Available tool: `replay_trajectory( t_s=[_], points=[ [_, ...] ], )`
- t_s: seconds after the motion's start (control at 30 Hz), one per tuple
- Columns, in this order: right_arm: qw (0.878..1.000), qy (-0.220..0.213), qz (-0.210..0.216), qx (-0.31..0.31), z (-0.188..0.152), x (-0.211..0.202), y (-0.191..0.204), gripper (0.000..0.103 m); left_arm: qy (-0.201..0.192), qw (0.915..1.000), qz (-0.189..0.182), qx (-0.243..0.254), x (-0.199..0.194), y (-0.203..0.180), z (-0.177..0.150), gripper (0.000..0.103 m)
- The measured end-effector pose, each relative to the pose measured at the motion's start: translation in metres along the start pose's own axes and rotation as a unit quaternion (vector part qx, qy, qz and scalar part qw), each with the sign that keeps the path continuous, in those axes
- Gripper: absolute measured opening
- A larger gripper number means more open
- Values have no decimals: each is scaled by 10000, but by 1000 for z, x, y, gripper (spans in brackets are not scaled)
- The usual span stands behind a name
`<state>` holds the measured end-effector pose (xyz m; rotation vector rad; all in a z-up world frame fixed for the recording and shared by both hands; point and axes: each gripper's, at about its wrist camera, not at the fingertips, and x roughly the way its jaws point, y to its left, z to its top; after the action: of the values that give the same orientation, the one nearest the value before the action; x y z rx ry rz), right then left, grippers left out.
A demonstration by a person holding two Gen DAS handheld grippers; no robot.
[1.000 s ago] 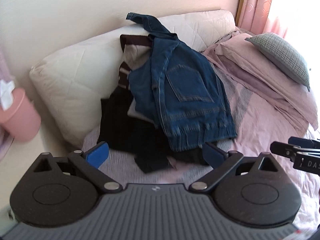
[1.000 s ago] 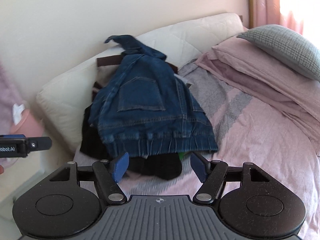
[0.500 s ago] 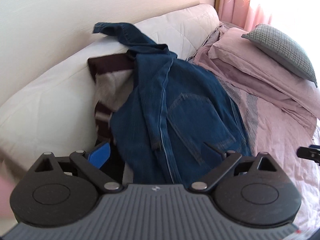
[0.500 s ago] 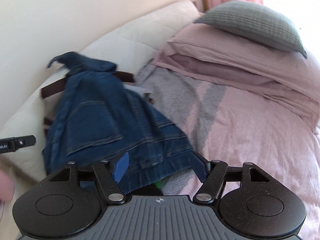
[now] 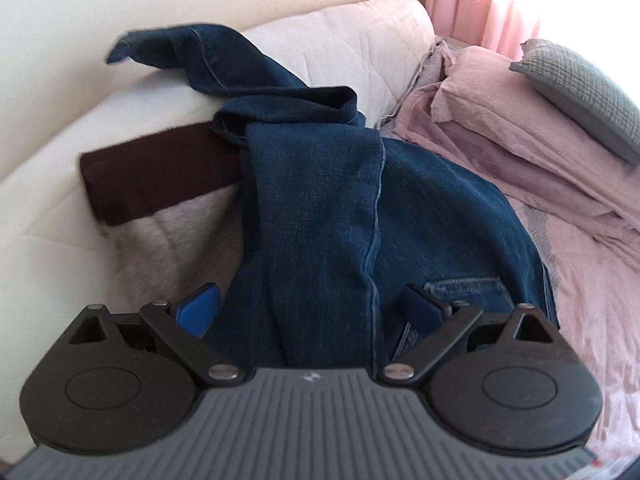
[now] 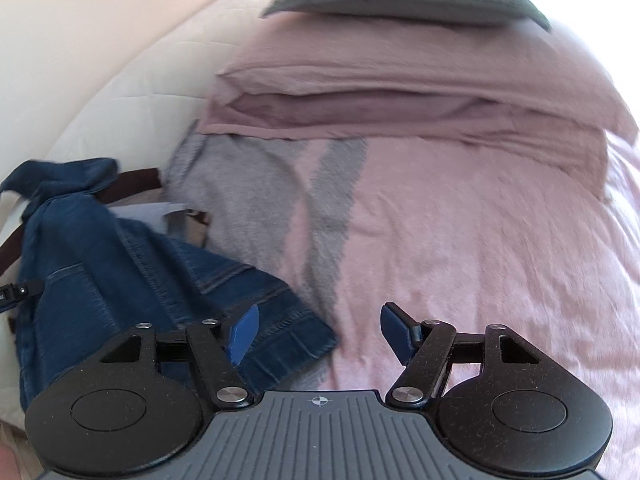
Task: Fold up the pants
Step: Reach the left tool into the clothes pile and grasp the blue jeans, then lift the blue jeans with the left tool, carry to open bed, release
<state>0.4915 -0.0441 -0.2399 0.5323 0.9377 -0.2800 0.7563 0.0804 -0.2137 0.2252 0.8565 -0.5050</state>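
The folding is not yet begun, as far as I can judge. The dark blue denim pants [image 5: 320, 208] lie crumpled in a heap at the left side of the bed, on top of a brown and beige knitted garment [image 5: 156, 216] and leaning against the white quilted cushion [image 5: 344, 44] by the wall. One leg end hangs up over the cushion, and a back pocket shows at the near right of the heap.

The left tongs [image 5: 312, 308] are wide apart and close over the pants, with denim between the two blue pads, but they do not clamp it. The right tongs [image 6: 320, 330] are also apart, above the pink bedsheet [image 6: 460, 240], just beside the hem of the pants [image 6: 280, 320].

What is left is everything: to take the pants, spread them flat on the free pink area, lay leg on leg, and fold them.
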Motion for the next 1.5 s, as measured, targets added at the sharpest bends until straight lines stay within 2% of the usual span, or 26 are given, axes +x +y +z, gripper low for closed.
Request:
replay_trajectory(
  t_s=[0.03, 0.07, 0.1, 0.17, 0.2, 0.27, 0.37, 0.5, 0.6, 0.8, 0.9, 1.0, 1.1, 1.27, 1.4, 1.43, 1.47, 1.5],
  points=[
    [10000, 52, -17, 71, 0, 2, -5, 65, 8, 9999, -123, -31, 4, 2, 0, 82],
    [9999, 96, -33, 125, -1, 4, -9, 65, -3, 9995, -310, -82, 5, 3, -1, 65],
    [9998, 132, -45, 168, -1, 4, -12, 65, -28, 9990, -430, -131, 3, 3, -1, 63],
    [9996, 164, -50, 233, -2, 4, -18, 65, -166, 9991, -369, -81, -6, 1, -3, 41],
    [9995, 172, -43, 256, -2, 4, -19, 65, -227, 9992, -330, -59, -11, -1, -3, 38],
    [9994, 175, -6, 289, -3, 3, -21, 65, -349, 9989, -291, -123, -26, -3, -1, 22],
    [9995, 122, 75, 268, -3, -2, -22, 65, -561, 9981, -253, 4, -54, -16, 3, 14],
    [9994, -23, 194, 284, -6, -17, -26, 65, -1096, 9925, -490, 227, -103, -48, 7, 12],
    [9989, -167, 266, 352, -12, -37, -35, 65, -1482, 9847, -854, 325, -144, -75, 6, 11],
    [9963, -523, 272, 630, -36, -91, -74, 65, -1952, 9627, -1672, 844, -215, -157, -10, 11],
    [9934, -744, 238, 842, -53, -129, -105, 65, -2167, 9515, -1946, 991, -252, -200, -26, 11],
    [9885, -1036, 166, 1086, -71, -172, -139, 65, -2388, 9391, -2258, 1002, -293, -240, -40, 11],
    [9831, -1307, 34, 1278, -89, -218, -178, 65, -2597, 9226, -2665, 1020, -337, -280, -55, 11],
    [9716, -1714, -180, 1620, -125, -301, -250, 65, -2971, 8892, -3308, 1081, -417, -356, -84, 11],
    [9627, -2059, -486, 1686, -154, -374, -308, 65, -2975, 8708, -3774, 1041, -460, -430, -108, 11],
    [9599, -2164, -592, 1683, -162, -393, -322, 65, -2899, 8695, -3857, 1053, -467, -453, -112, 12],
    [9566, -2270, -718, 1679, -170, -411, -335, 65, -2753, 8721, -3890, 1109, -466, -476, -117, 16],
    [9534, -2357, -860, 1677, -179, -428, -347, 65, -2535, 8787, -3852, 1236, -453, -499, -118, 19]
  ],
)
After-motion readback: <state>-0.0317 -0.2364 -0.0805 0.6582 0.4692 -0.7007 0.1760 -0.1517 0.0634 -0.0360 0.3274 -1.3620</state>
